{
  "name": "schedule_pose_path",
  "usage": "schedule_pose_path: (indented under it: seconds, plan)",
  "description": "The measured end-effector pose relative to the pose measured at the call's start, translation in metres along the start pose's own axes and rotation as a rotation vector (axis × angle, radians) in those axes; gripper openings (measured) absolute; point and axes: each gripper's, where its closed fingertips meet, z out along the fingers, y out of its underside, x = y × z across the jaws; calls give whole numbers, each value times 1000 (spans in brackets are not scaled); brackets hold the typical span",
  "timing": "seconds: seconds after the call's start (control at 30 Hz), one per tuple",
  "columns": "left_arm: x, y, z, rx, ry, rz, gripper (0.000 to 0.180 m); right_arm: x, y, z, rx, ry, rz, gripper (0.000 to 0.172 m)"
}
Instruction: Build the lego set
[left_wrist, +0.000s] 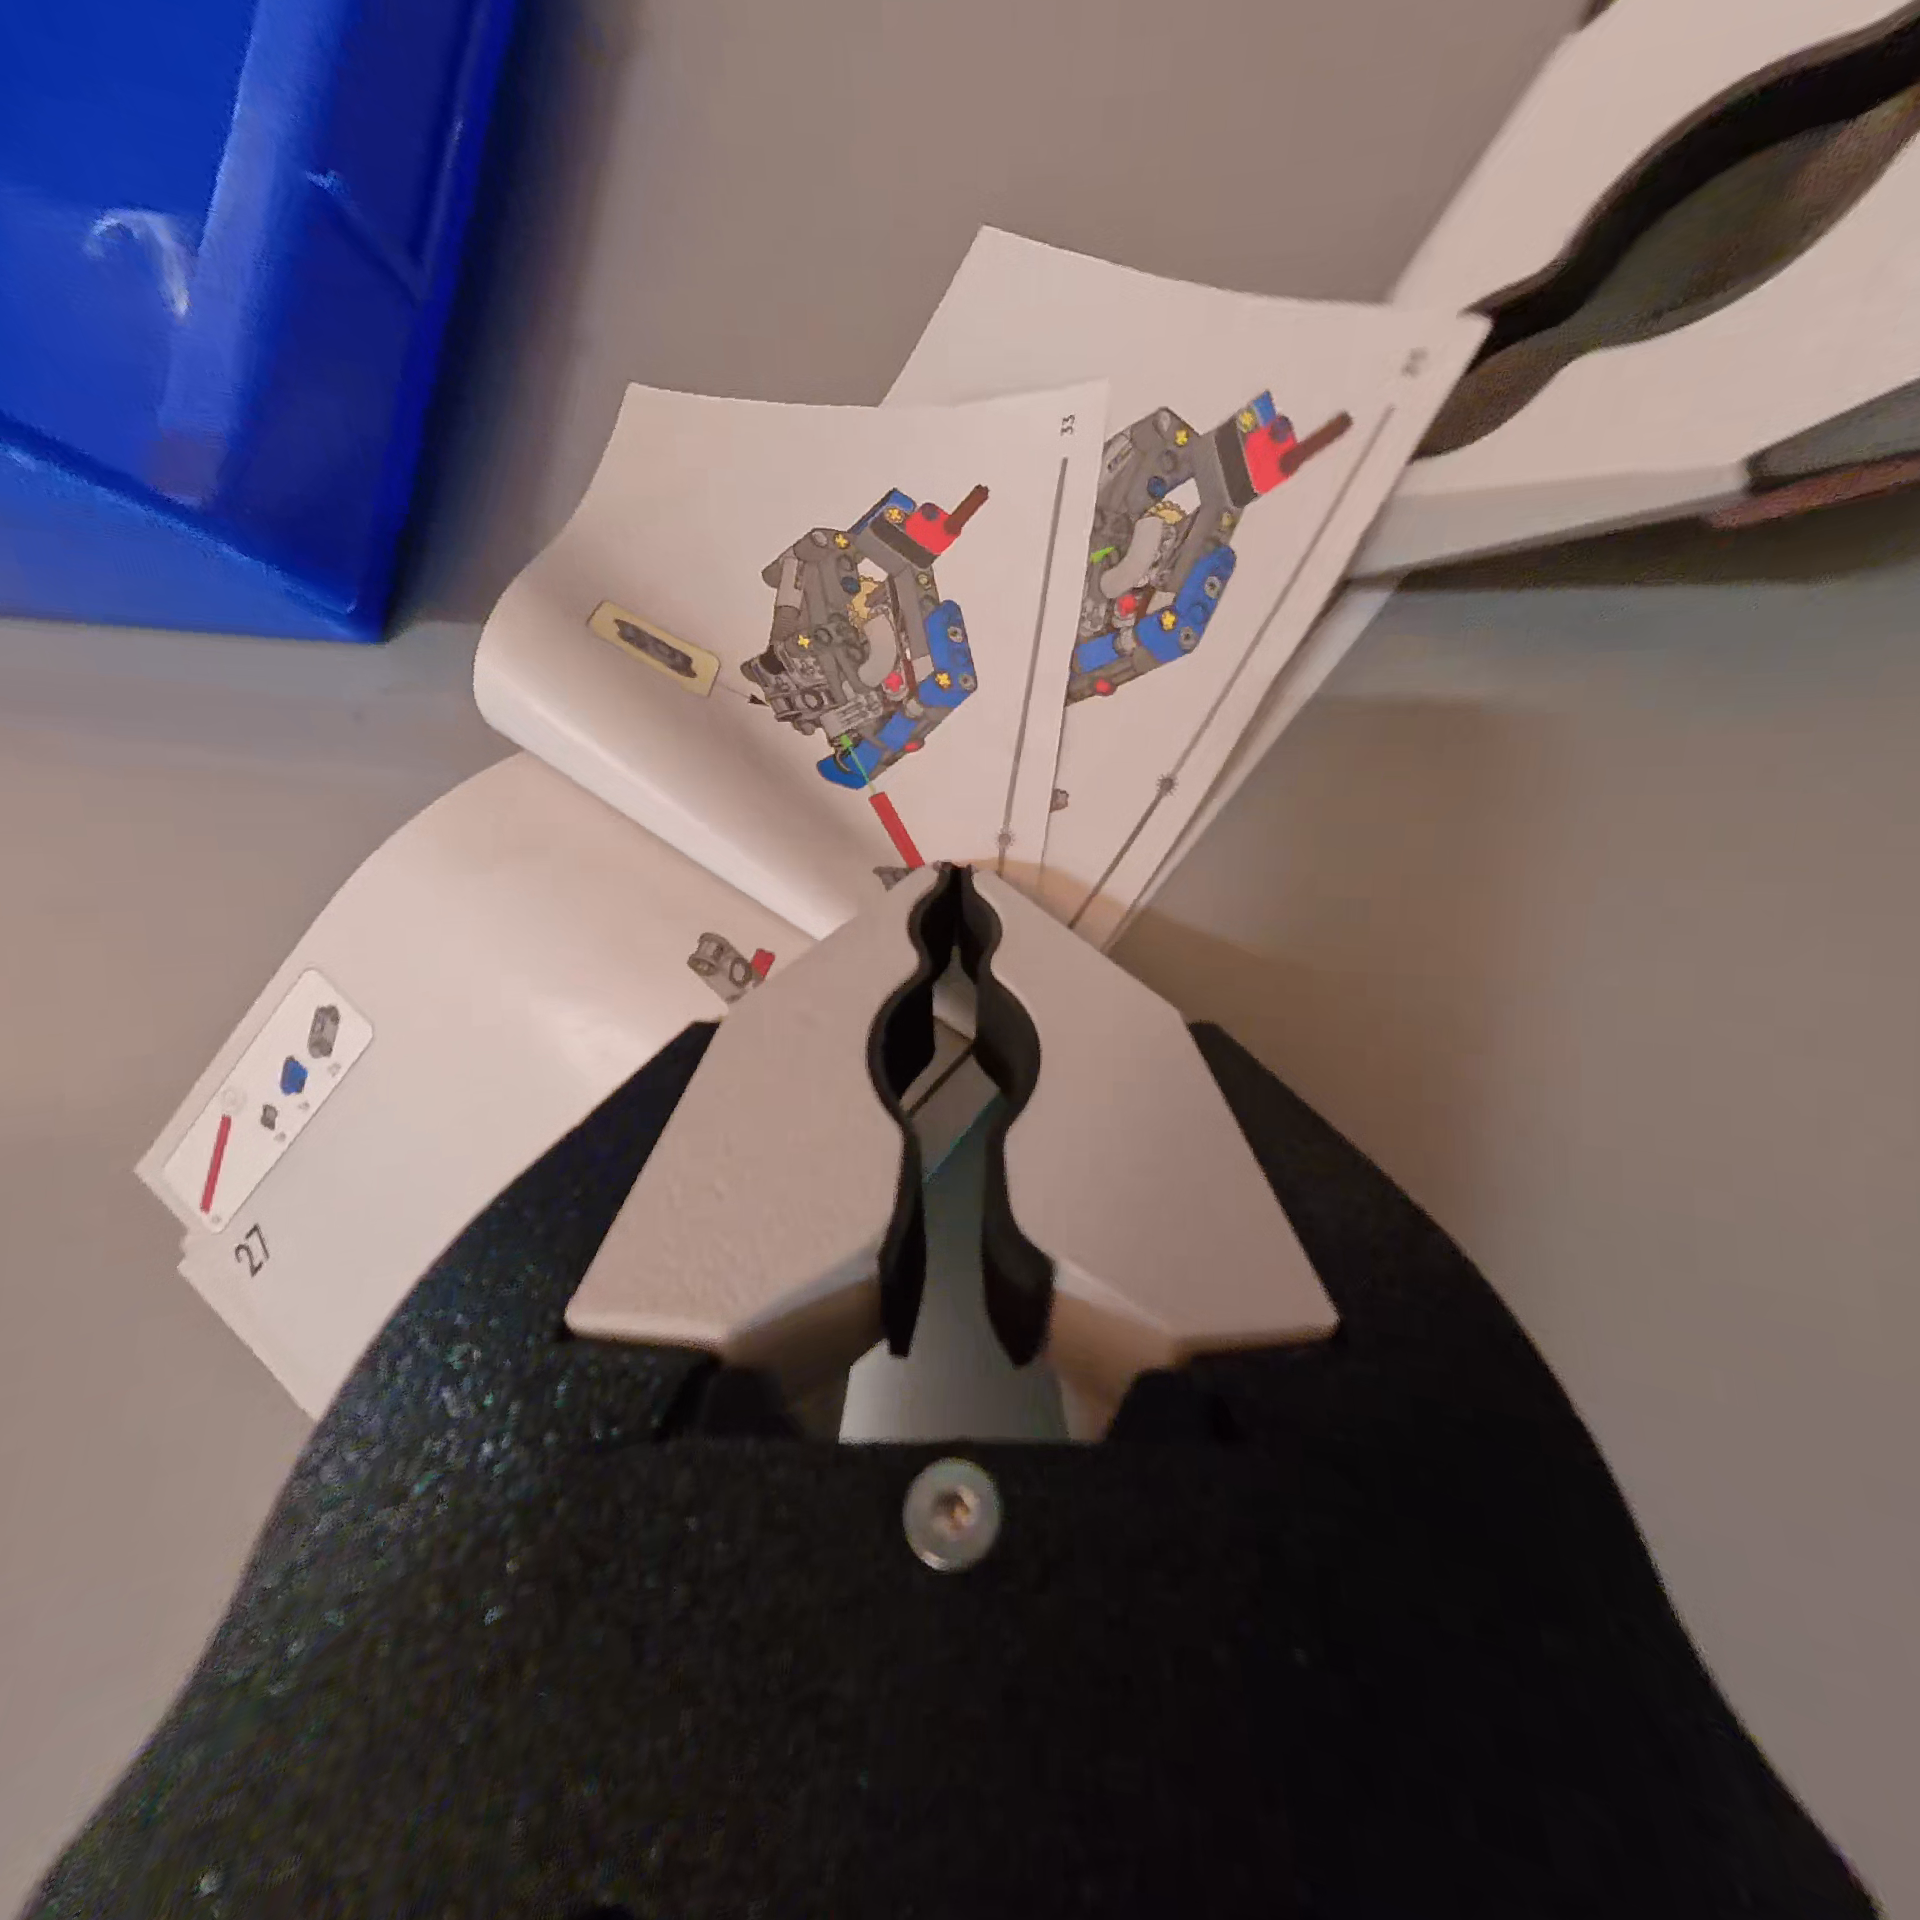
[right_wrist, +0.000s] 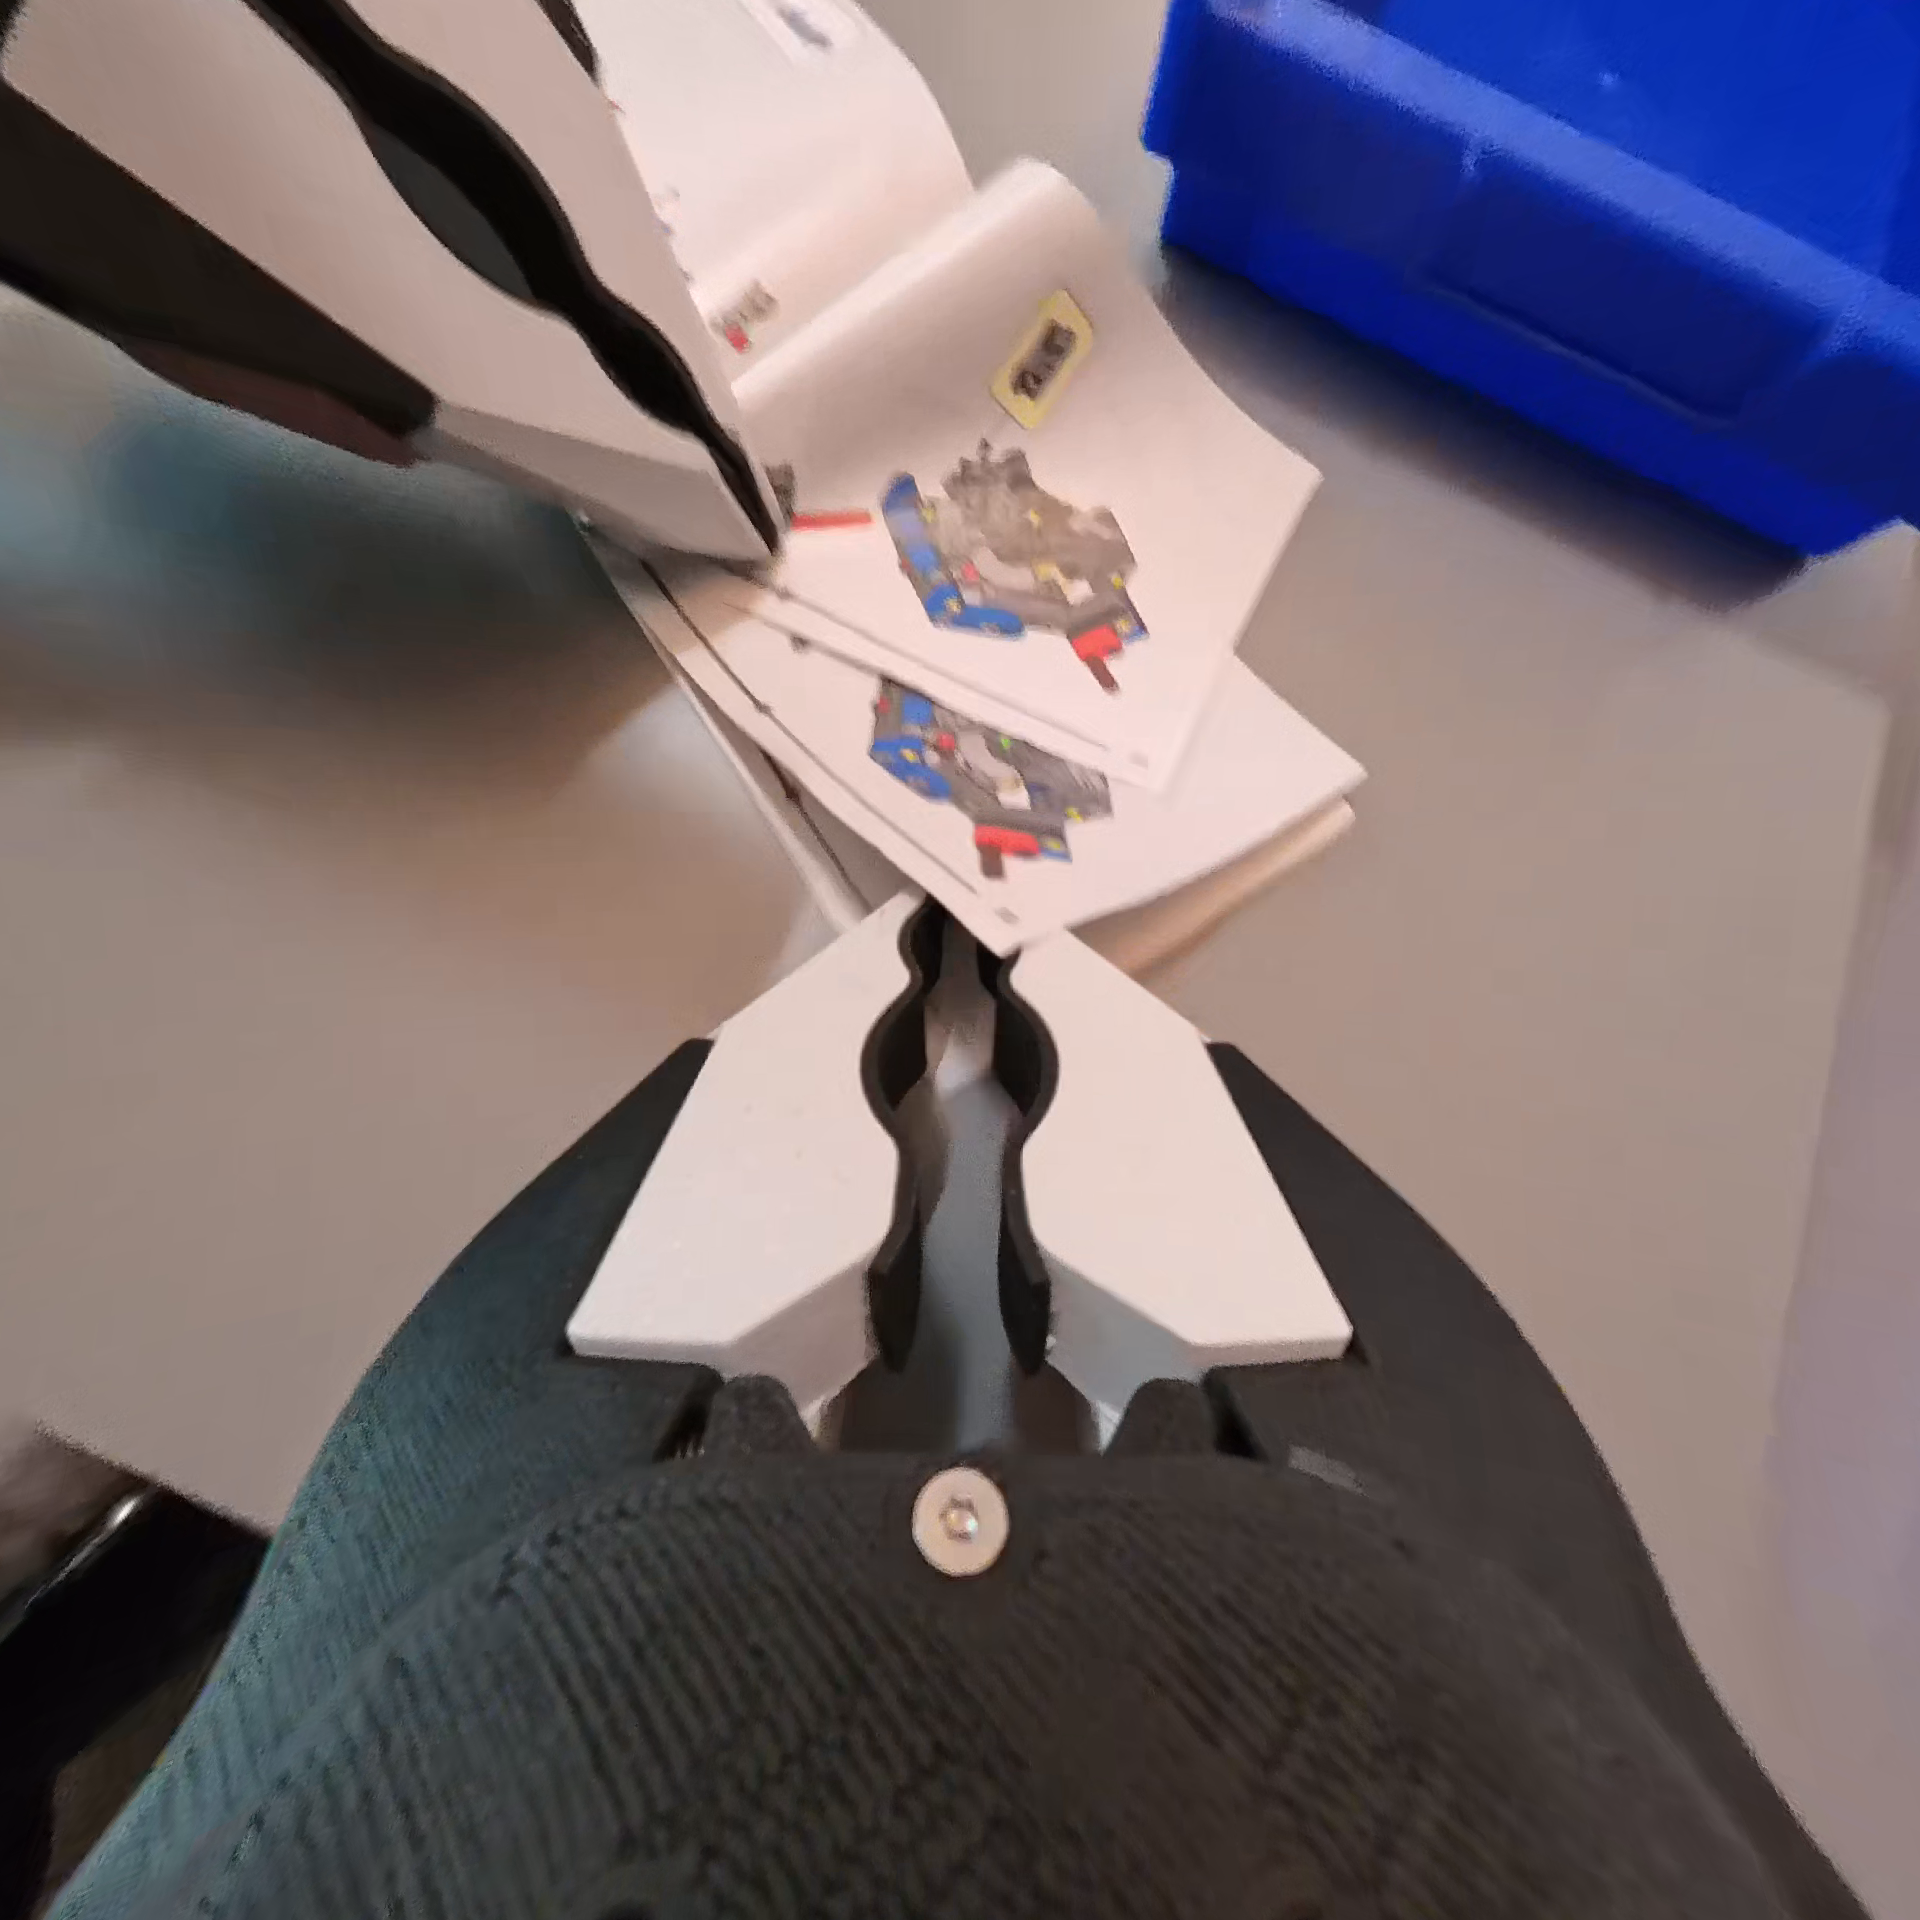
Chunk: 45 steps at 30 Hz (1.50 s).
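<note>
both grippers are closed on a booklet (left_wrist: 831, 623) near the bench's blue bin (left_wrist: 208, 312): left gripper (left_wrist: 954, 873) at the page bottoms, right gripper (right_wrist: 961, 925) pinching a page corner.

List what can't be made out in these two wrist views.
- Left gripper tips: shut on the booklet, but its fingers hide which pages are pinched.
- Right gripper: page corner enters the jaws; contact is blurred.
- Blue bin: cut off by the frame; contents unseen.
- Lower pages: covered by upper ones.
</note>
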Motion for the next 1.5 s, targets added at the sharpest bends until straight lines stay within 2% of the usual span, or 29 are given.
schedule_pose_path:
  seconds: [0.1,0.13,0.17,0.2,0.27,0.37,0.4,0.53,0.63,0.7,0.83,0.97,1.07,1.13,1.2,1.27,1.33,1.4,1.5]
  plan:
    - [0,0,0,20,-10,-11,0,29,14,-30,-83,157,75,1]
    - [0,0,0,20,-15,-3,0,42,8,-42,-51,238,102,0]
    - [0,1,-1,17,-18,2,0,43,-7,-49,23,244,111,0]
    - [0,1,-1,14,-20,6,0,30,-25,-48,106,178,94,0]
    - [1,-1,0,16,-15,6,0,12,-36,-28,119,103,37,0]
    - [1,-1,0,18,-22,11,0,-3,-14,12,-64,65,-83,0]
    - [0,0,0,22,-31,15,0,-3,-17,17,-49,77,-96,0]
    - [3,-3,-2,71,-19,32,0,-5,-26,27,3,78,-93,0]
    - [14,-16,-5,128,15,96,15,-5,-26,27,40,59,-64,0]
    - [18,-19,-2,115,-2,162,24,-5,-26,27,50,49,-58,0]
    - [9,-21,5,72,-124,314,33,-5,-26,27,50,58,-73,0]
    - [-15,-18,-1,40,-286,345,36,-6,-26,27,52,53,-90,0]
    - [-40,-11,-16,24,-421,326,36,-12,-23,23,64,15,-157,0]
    - [-56,-2,-29,16,-490,284,37,-14,-22,21,64,-10,-123,0]
    - [-72,10,-41,1,-532,200,38,-15,-22,21,65,-12,-131,0]
    - [-86,25,-55,-26,-558,88,49,-16,-21,21,66,-17,-135,0]
    - [-91,32,-69,-18,-556,-9,53,-17,-21,20,68,-24,-141,0]
    - [-76,15,-83,96,-507,-37,50,-22,-23,21,72,-44,-159,0]
    - [7,-33,-89,364,-198,68,32,-31,-29,26,78,-66,-187,0]
